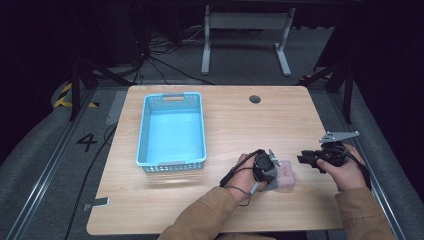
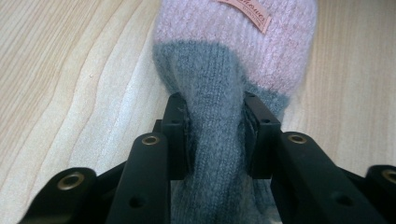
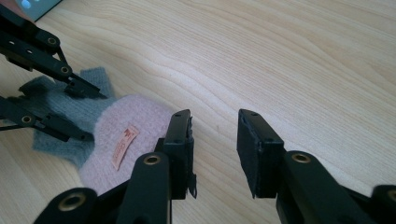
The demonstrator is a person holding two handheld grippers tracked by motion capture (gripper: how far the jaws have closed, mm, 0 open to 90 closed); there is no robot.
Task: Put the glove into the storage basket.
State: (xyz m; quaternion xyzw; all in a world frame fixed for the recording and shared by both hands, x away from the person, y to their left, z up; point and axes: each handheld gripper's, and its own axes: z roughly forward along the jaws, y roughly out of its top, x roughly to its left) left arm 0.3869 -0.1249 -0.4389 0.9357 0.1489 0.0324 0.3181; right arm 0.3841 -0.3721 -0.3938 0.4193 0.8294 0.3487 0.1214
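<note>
The knitted item (image 2: 233, 60), pink at one end and grey at the other with a small sewn label, lies flat on the wooden table (image 1: 225, 130), near the person's edge and well to the right of the blue basket (image 1: 172, 129). The left gripper (image 2: 215, 135) is clamped on a bunched fold of the grey part, with cloth pressed between both jaws. The right gripper (image 3: 214, 140) stands released, jaws apart with bare table between them, just beside the pink end and not touching it.

Assessment: the step in hand appears to be lifting the item for transfer to the basket, which is empty. The hold is on one fold only, so the pink end will likely hang and drag. The lift should go straight up until the whole item clears the table, then cross above the basket rim before release. The right gripper should keep clear or steady the pink end.
</note>
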